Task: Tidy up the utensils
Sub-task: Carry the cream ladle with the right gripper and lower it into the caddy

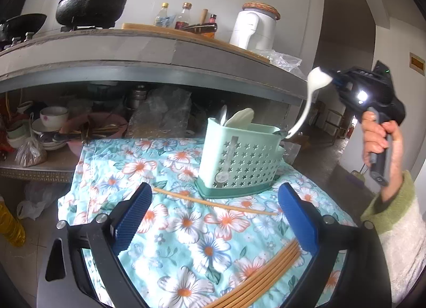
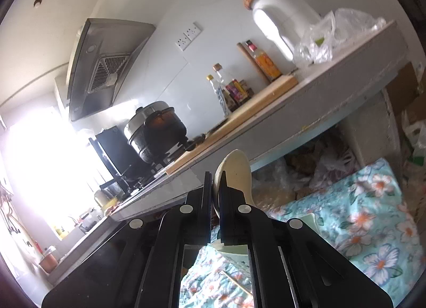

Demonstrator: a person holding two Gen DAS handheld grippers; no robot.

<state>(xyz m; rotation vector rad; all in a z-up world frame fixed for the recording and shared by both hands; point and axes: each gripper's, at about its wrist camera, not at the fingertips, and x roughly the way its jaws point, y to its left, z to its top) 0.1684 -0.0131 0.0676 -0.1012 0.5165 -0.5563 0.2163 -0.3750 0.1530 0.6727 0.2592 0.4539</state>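
Here, left hand-held gripper (image 1: 214,217) wide above chopsticks (image 1: 213,202), right hand-held gripper (image 2: 216,183) clamping white spoon (image 2: 235,172).

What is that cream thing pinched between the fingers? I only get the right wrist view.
Observer: A white spoon. The right gripper grips its bowl, and the handle hangs down to the rim of a green utensil holder.
Operator: Is anything already in that holder?
Observer: Yes, a metal spoon and a white scoop stand in its back compartment.
Operator: And the other hand?
Observer: The left gripper is empty, its fingers wide apart, low over the floral cloth. One chopstick lies in front of the holder, and a bundle of chopsticks lies nearer the camera.
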